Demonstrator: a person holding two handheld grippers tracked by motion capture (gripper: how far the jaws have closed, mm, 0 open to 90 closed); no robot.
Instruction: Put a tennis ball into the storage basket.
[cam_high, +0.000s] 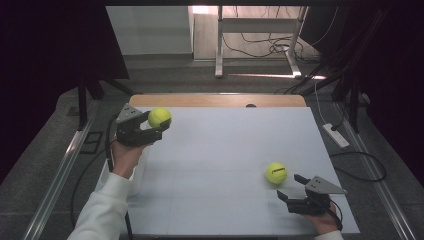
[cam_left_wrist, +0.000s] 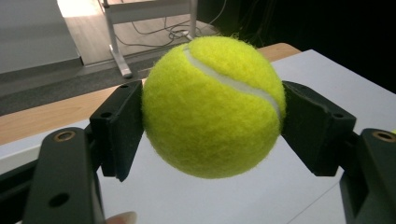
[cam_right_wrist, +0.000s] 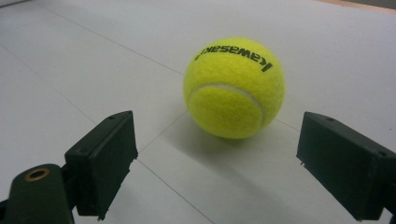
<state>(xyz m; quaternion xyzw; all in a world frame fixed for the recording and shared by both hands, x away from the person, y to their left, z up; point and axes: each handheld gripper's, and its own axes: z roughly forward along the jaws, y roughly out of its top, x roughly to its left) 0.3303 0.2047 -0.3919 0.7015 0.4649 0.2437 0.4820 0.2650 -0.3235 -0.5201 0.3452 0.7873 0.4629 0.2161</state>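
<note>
At the table's near right, the right gripper (cam_high: 292, 188) waits, jaws wide and empty, just short of a fuzzy yellow tennis ball (cam_high: 276, 173) lying on the white tabletop (cam_high: 220, 165). Light and springy, it likely grips best across its middle. Farther left, the left gripper (cam_high: 161, 126) clamps a second ball (cam_high: 159, 117) aloft.

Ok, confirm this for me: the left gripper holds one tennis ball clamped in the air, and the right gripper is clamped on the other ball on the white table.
Not quite. The right gripper is open: in the right gripper view its jaws stand wide, short of the ball on the table. The left gripper does hold its tennis ball clamped above the white table.
</note>
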